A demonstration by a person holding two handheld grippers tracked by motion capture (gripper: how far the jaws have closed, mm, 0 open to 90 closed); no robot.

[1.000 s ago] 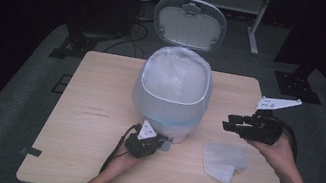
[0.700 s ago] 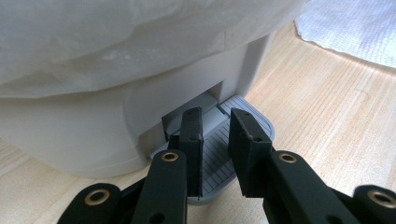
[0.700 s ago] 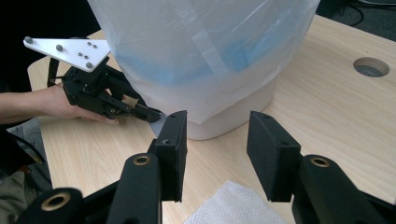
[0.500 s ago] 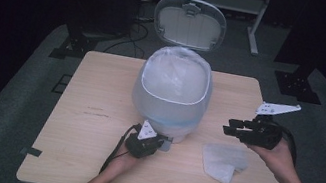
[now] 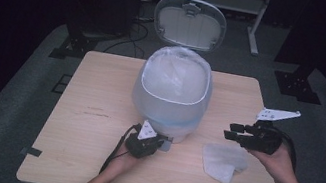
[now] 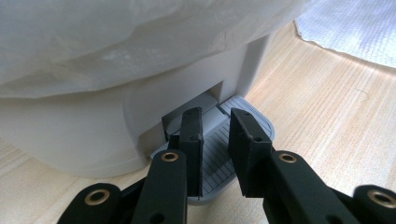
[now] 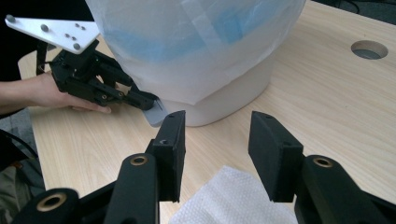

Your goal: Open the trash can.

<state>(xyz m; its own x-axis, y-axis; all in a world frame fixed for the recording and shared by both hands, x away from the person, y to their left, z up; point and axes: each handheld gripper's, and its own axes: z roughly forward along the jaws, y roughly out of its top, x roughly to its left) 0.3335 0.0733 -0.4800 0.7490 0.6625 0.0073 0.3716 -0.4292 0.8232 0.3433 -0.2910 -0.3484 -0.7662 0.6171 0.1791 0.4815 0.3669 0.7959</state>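
2 hand-held grippers work at a pale wooden table (image 5: 86,169) that carries a white pedal bin (image 5: 173,93) lined with a translucent bag (image 5: 174,73). The bin stands near the table's centre, and its lid (image 5: 191,23) is raised upright behind the opening. The bag drapes over the rim and down the outside of the body; a blue tint shows through it low on the front.

The left gripper (image 5: 157,144) lies low at the bin's front base, held by the left hand (image 5: 126,158). In the left gripper view its tips rest on the ribbed grey foot pedal (image 6: 243,126) that juts from a recess in the bin's base. The jaws stand a narrow gap apart with nothing between them. The right gripper view shows the same gripper (image 7: 144,100) from the side, with its tips on the pedal (image 7: 156,112) and its grey plate on top.

The right gripper (image 5: 231,130) is held above the table to the right of the bin, well apart from it, and points toward it. Its jaws stand wide apart and hold nothing, as its own view (image 7: 217,154) shows.

1 white paper towel (image 5: 225,161) lies flat on the table just below the right gripper, between the bin and the right hand (image 5: 278,160). Its textured corner appears under the jaws in the right gripper view (image 7: 233,200) and at the upper right of the left gripper view (image 6: 355,28).
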